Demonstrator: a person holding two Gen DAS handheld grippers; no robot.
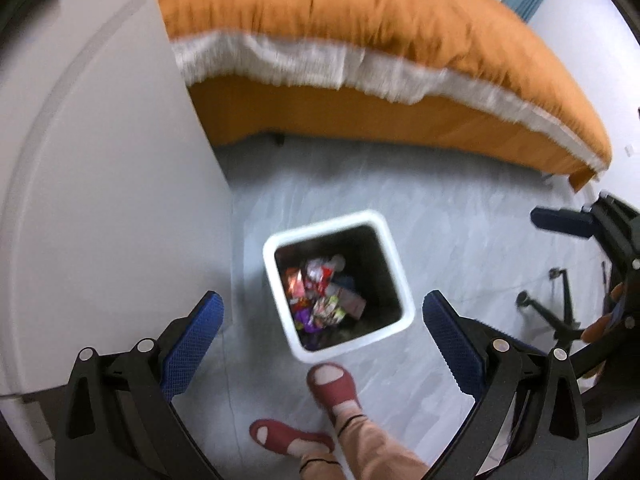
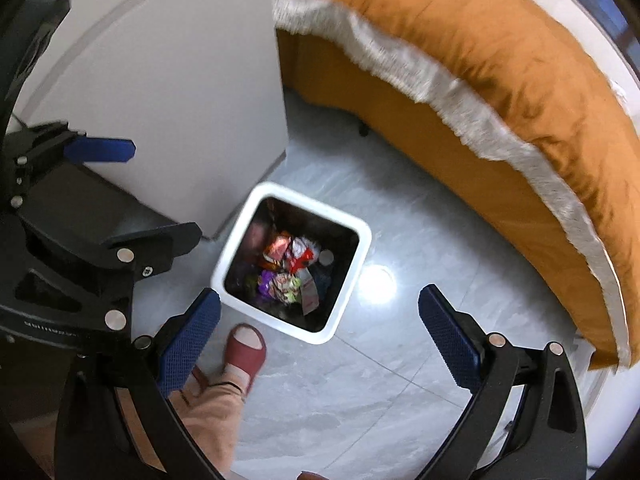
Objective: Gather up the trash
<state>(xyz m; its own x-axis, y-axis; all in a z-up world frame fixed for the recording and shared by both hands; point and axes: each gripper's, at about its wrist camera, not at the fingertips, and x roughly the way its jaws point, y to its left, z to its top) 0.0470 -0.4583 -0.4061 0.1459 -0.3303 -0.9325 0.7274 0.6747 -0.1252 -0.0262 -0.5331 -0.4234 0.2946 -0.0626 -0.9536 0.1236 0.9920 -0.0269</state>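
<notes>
we stood on a pale marbled floor [image 1: 460, 240] between a white cabinet [image 1: 112, 168] and a bed with an orange quilt [image 1: 360, 20], both cameras looking almost straight down. the white square bin [image 1: 394, 264] sat on the floor just beside the cabinet's corner, and the trash [image 1: 324, 296], a heap of bright crumpled wrappers, lay at its bottom. the left gripper [image 1: 323, 312] hung well above the bin with its jaws spread wide and nothing between them, the bin's mouth lying almost centred in the gap. the right gripper [image 2: 319, 308] was likewise wide and empty; from it the bin lay forward and a little to the left, so we judged the left hand the better lined up over the opening. the bin's mouth was nearly square, so it favoured no long axis. our red slippers [image 1: 332, 384] stood close to the bin's near edge, and a black chair base [image 1: 556, 312] rested off to the right, well apart. nothing blocked the drop into the bin.
</notes>
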